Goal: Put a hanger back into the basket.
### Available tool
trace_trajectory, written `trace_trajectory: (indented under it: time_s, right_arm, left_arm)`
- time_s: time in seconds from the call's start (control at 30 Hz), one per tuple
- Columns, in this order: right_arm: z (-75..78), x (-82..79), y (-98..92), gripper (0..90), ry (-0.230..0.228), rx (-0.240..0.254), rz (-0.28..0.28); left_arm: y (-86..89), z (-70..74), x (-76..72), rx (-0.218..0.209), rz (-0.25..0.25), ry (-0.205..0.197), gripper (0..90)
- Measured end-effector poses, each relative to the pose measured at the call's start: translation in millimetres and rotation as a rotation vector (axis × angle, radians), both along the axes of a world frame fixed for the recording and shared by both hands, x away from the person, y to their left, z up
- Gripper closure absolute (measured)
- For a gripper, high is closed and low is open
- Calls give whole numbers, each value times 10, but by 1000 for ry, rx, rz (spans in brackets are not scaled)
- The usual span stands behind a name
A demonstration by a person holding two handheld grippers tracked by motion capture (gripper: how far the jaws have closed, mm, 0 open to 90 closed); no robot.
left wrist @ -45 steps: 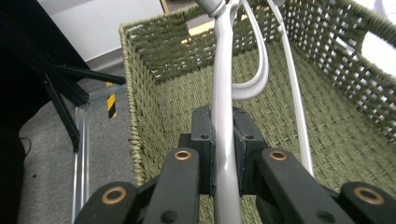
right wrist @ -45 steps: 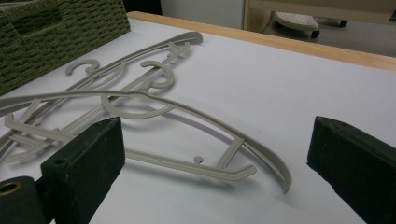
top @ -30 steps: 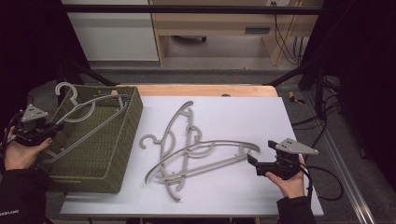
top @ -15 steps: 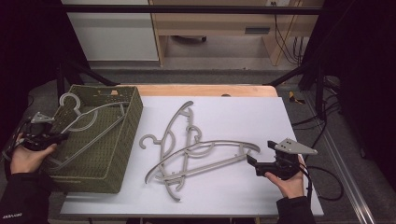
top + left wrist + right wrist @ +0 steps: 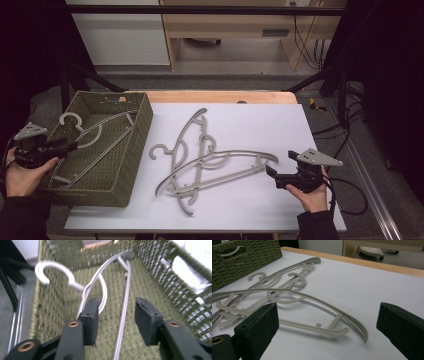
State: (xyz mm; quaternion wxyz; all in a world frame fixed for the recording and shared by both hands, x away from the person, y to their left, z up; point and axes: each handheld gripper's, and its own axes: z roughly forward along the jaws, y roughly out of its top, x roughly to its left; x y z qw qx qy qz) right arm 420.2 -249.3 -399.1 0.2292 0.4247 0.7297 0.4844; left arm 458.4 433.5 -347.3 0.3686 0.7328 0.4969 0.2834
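Observation:
A grey plastic hanger [image 5: 95, 134] lies inside the olive woven basket [image 5: 141, 131] at the table's left, its hook [image 5: 53, 272] up by the basket's rim. My left gripper [image 5: 71, 145] reaches over the basket's left rim. Its jaws have just been opening and now stand apart, pads [image 5: 91, 315] off the hanger. The hanger's thin bar [image 5: 123, 322] runs beneath the gap between them. A loose pile of grey hangers [image 5: 200, 165] lies mid-table on the white sheet. My right gripper [image 5: 270, 173] rests open at the tip of the nearest hanger [image 5: 352, 325].
The basket [image 5: 160, 272] has tall woven walls on all sides. A wooden table edge [image 5: 220, 96] runs along the far side of the white sheet [image 5: 250, 125]. A cable trails from my right gripper off the table's right edge.
The hanger held above the basket has come down and lies in it. My left gripper has shifted slightly right, and its jaws have gone from shut to open. The right gripper has not moved.

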Motion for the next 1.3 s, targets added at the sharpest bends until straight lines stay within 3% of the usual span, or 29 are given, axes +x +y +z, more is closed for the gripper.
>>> trace_trajectory:
  time_s: [0.27, 0.5, 0.73, 0.97, 1.07, 1.3]
  right_arm:
    - [19, -7, -31, 44, -13, 29, 10]
    - [42, -29, -75, 42, -28, 38, 14]
    - [58, -42, -98, 41, -34, 44, 11]
    - [54, -37, -92, 41, -29, 38, 14]
    - [49, -34, -89, 40, -23, 31, 18]
    - [58, -47, -99, 40, -28, 33, 16]
  left_arm:
    - [-414, 128, -205, -129, -91, -128, 301]
    - [-836, 124, -327, -192, -190, -202, 142]
    - [-1273, 64, -392, -167, -296, -187, 106]
    - [-1652, 37, -365, -128, -390, -155, 96]
    - [-1842, 30, -319, -101, -437, -137, 92]
    - [-2199, -71, -174, -72, -492, -77, 91]
